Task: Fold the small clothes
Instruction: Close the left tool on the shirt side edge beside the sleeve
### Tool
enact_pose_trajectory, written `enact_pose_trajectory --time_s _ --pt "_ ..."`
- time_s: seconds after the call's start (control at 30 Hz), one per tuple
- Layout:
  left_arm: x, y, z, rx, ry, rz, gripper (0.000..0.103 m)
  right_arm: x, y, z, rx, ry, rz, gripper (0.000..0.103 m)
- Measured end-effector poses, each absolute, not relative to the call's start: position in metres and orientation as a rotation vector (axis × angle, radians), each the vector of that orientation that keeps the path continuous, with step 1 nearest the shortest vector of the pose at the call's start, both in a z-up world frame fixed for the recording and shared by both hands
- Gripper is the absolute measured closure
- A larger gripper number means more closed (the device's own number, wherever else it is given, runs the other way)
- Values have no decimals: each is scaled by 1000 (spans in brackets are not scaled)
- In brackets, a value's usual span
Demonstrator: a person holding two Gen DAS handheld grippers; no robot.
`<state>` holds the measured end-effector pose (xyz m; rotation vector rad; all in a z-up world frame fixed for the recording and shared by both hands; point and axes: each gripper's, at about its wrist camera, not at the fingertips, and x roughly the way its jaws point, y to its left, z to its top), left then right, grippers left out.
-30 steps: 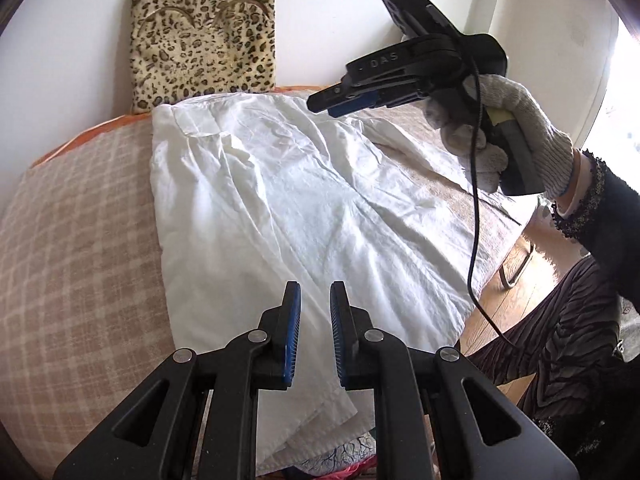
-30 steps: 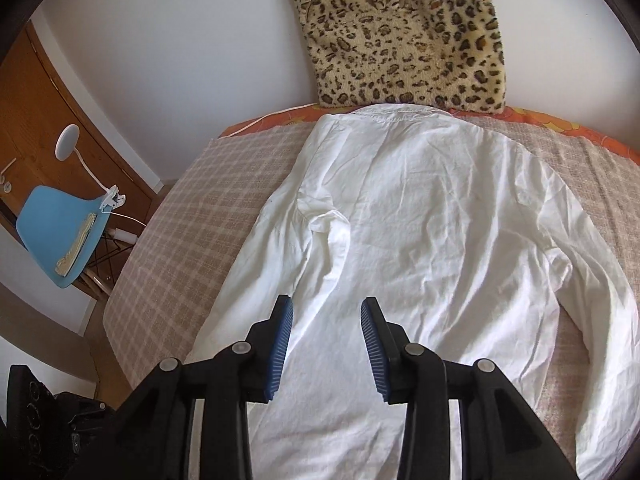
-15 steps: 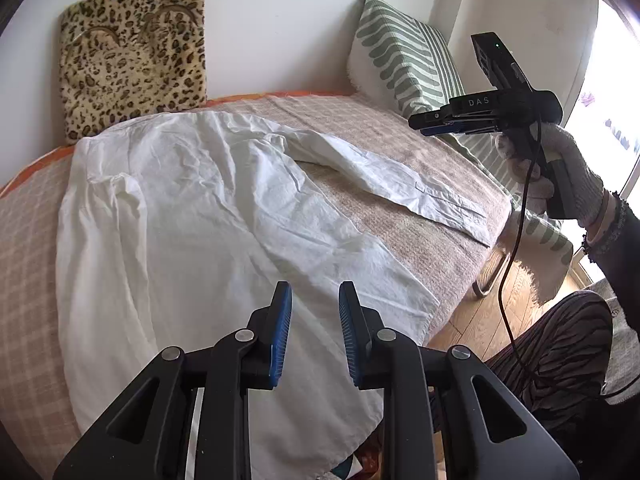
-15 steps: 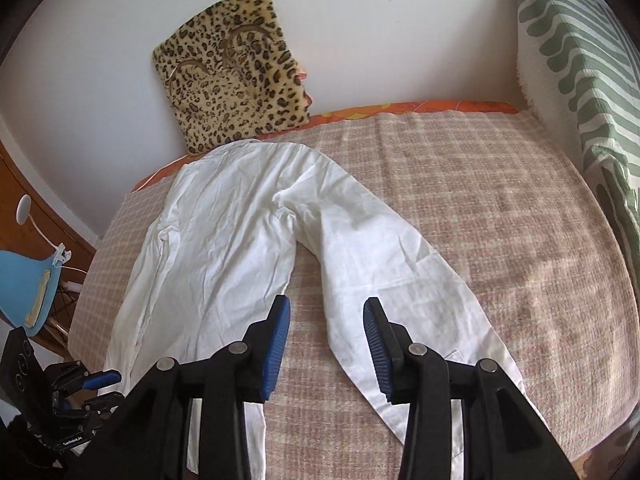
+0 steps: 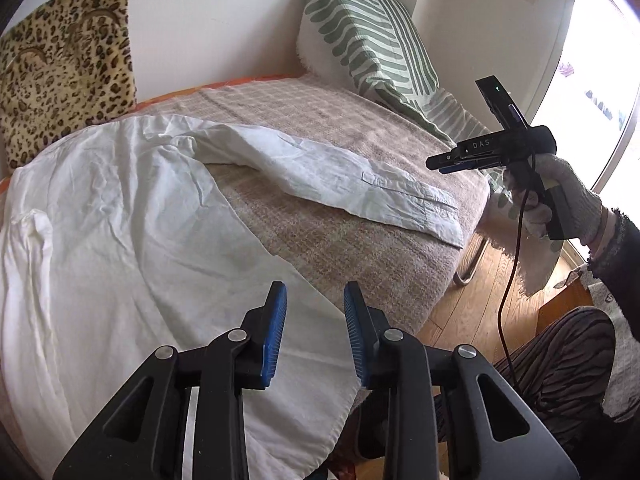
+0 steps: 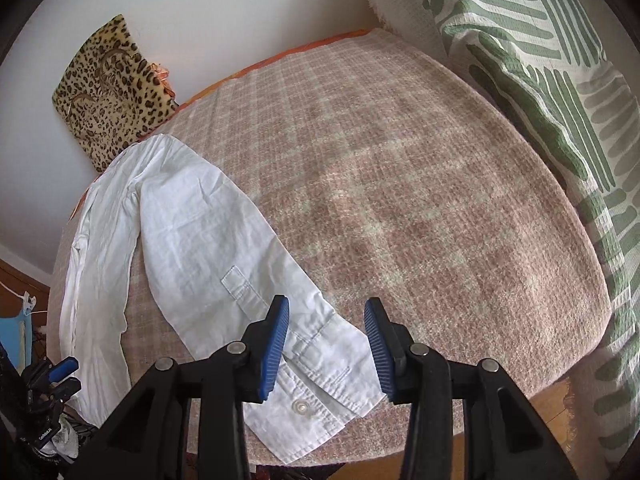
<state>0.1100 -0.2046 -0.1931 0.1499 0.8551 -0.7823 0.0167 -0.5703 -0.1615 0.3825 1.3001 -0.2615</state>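
Observation:
A white long-sleeved shirt (image 5: 120,240) lies flat, back up, on a checked beige blanket (image 5: 340,240). One sleeve (image 5: 340,176) stretches out to the right, its cuff (image 6: 320,384) near the blanket's front edge. My left gripper (image 5: 314,308) is open and empty above the shirt's bottom hem corner. My right gripper (image 6: 326,320) is open and empty just above the cuff; it also shows in the left wrist view (image 5: 440,162), held in a gloved hand to the right of the cuff. The left gripper shows small in the right wrist view (image 6: 60,372).
A leopard-print cushion (image 5: 64,84) leans on the white wall behind the collar. A green-striped pillow (image 6: 540,80) stands at the right end. The checked blanket (image 6: 420,180) covers the rest. Wooden floor (image 5: 480,308) lies beyond the front edge.
Both grippers swung to the right. The right gripper moved from above the shirt's body out along the sleeve to its cuff. The left gripper's jaws opened a little wider. The shirt has not moved.

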Motion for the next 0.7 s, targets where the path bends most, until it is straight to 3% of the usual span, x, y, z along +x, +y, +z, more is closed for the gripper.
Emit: enact_pose_trajectory --time_s 0.07,0.3,0.4,0.53,0.7 --pt "110 -214 -194 157 865 -792 62 8 -578 -171 404 1319 -272 54" --pt "114 -223 -198 145 898 -794 58 -10 -575 -179 435 1317 -244 49" --pt "119 -220 -198 118 912 -783 58 -10 -560 -179 372 1335 -228 61" --pt "126 -213 -198 83 930 -766 58 -12 -547 -176 347 1325 -219 94" --pt "132 -204 -198 25 956 -764 58 -12 -525 -142 354 1204 -189 99"
